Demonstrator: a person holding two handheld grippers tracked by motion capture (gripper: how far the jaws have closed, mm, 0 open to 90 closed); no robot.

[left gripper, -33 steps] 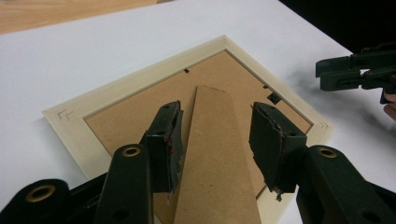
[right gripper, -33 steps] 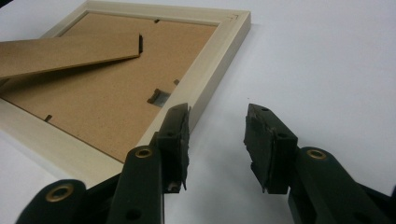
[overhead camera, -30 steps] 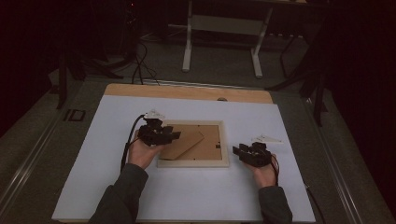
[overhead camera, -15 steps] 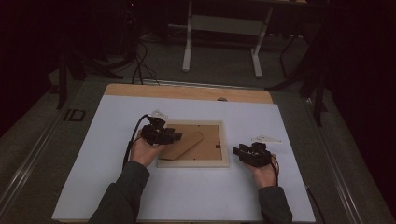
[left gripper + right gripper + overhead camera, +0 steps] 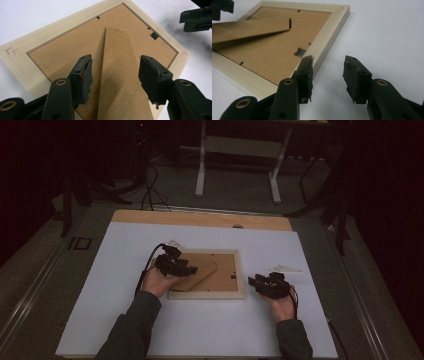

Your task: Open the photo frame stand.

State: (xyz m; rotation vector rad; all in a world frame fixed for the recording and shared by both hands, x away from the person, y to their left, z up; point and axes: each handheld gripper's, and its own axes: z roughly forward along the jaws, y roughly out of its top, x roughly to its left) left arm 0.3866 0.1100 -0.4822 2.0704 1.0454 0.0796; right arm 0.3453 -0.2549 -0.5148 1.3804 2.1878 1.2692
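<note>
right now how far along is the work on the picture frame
Done so far: the picture frame lies face down on the white table and its stand flap is lifted off the backing board. In hand: the left gripper straddles the flap, its jaws having just opened, pads clear of it. The right gripper waits open beside the frame's edge. Left: the backing board is not yet out.

Picture frame: pale wood, matt, smooth. Backing board and stand flap: brown fibreboard, matt, finely grained. Table: white, matt, possibly paper-covered. Left claw pads: black rubber, frayed edges.
</note>
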